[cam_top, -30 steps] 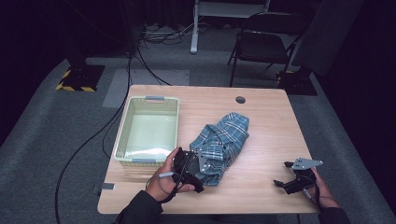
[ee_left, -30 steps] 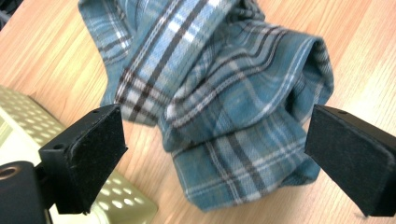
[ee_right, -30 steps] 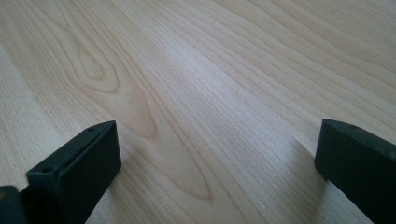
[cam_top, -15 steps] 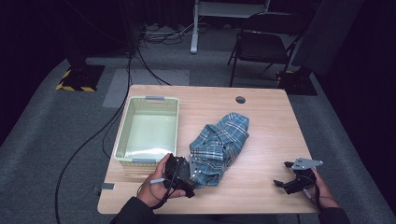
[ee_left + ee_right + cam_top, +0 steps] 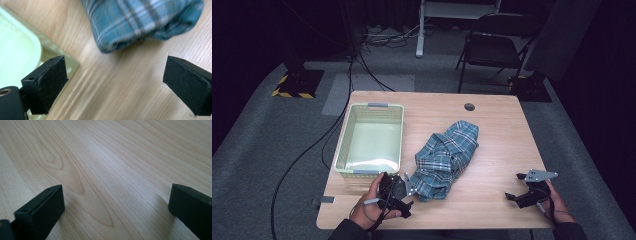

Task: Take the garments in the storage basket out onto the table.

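The plaid shirt (image 5: 445, 159) lies crumpled near the middle of the wooden table (image 5: 502, 135), a blue-green heap with one end stretching toward the far right and the other end bunched close to the person's edge. The left gripper (image 5: 398, 191) sits low at the near edge, just beside that bunched near end and slightly to its left; its jaws are spread wide with nothing between them. From the left gripper view the shirt's rolled hem (image 5: 140, 22) lies ahead of the open jaws, apart from both pads, with bare wood in the gap, and the corner of the pale green basket (image 5: 22, 50) shows behind the left-hand jaw. In the high view that basket (image 5: 343, 145) stands to the left of the shirt, close to it but not touching, and the left gripper is just in front of the basket's near right corner. The right gripper (image 5: 524, 192) rests by the near right corner of the table, well apart from the shirt, jaws likewise spread and holding nothing, with plain wood grain (image 5: 105, 170) lying between them in the right gripper view.
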The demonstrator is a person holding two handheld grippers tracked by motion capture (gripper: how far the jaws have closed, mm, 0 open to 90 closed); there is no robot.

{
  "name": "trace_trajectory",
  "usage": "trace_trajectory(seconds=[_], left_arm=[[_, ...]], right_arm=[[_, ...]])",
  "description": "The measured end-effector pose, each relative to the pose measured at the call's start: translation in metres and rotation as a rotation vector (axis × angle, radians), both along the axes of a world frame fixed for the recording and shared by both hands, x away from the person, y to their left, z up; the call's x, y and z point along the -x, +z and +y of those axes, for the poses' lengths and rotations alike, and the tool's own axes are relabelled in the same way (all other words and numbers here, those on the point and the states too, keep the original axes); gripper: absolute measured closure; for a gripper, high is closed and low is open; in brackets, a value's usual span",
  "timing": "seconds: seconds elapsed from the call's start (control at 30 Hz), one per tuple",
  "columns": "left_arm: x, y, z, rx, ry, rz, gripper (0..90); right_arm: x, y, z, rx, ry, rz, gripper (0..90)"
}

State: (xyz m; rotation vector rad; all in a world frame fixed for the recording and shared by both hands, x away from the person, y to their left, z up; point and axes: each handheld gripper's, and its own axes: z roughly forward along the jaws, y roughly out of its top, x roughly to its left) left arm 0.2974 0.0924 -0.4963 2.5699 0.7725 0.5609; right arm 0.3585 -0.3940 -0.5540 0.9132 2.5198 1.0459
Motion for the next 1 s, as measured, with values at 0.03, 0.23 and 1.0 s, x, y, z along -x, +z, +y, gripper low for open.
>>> trace_trajectory(seconds=[0.03,0.23,1.0], left_arm=[[0.000,-0.002,0.002,-0.004,0.000,0.002,4.9],[0.002,-0.010,0.012,0.006,0.025,0.018,4.9],[0.009,-0.036,0.056,0.109,0.115,0.057,5.9]], right_arm=[[0.000,0.000,0.000,0.000,0.000,0.000,0.4],[0.000,0.000,0.000,0.001,0.000,0.000,0.4],[0.001,0.000,0.000,0.001,0.000,0.000,0.5]])
